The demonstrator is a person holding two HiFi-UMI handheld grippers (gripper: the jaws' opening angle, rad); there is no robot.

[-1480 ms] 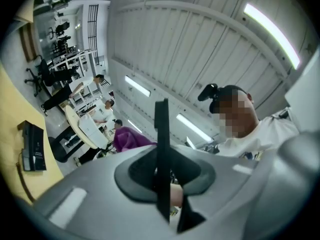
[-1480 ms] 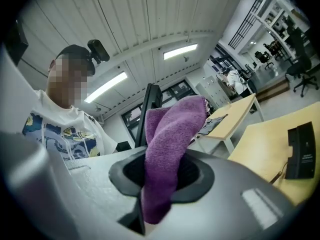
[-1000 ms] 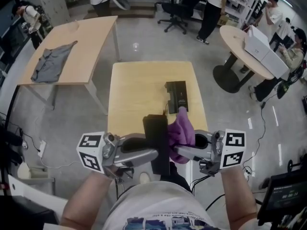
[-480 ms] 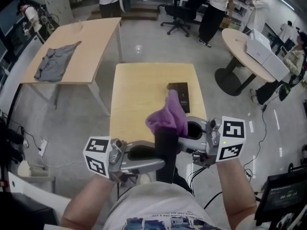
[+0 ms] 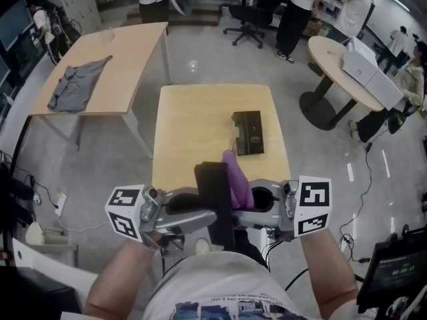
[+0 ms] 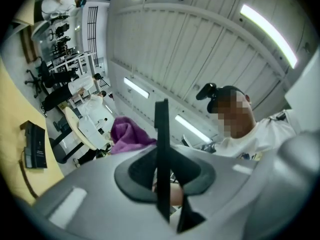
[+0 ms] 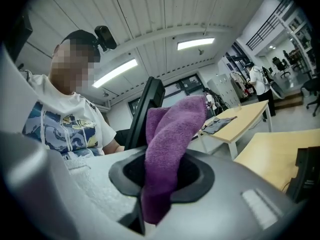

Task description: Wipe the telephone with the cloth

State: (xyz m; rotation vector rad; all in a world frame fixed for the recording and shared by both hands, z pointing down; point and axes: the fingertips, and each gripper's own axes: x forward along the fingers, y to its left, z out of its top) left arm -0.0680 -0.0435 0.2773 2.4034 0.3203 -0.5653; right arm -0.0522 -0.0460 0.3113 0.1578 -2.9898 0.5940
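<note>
Your left gripper [image 6: 162, 179] pinched a thin, flat black plastic piece [image 5: 213, 182], likely the phone's handset. It stood on its edge in front of you, I think so the cloth could reach its side. Your right gripper [image 7: 159, 181] was squeezed shut on a soft purple cloth [image 7: 172, 129], just beside that piece. The black box-shaped telephone base [image 5: 248, 133] lay near the right edge of the light wooden table [image 5: 190, 122], well apart from both grippers.

Bright, even light comes from ceiling strip lamps [image 6: 265, 31] at two o'clock in the left gripper view. A glare spot marks the floor [image 5: 192, 65] at twelve o'clock. Fisheye edges darken; nearby parts blur.
</note>
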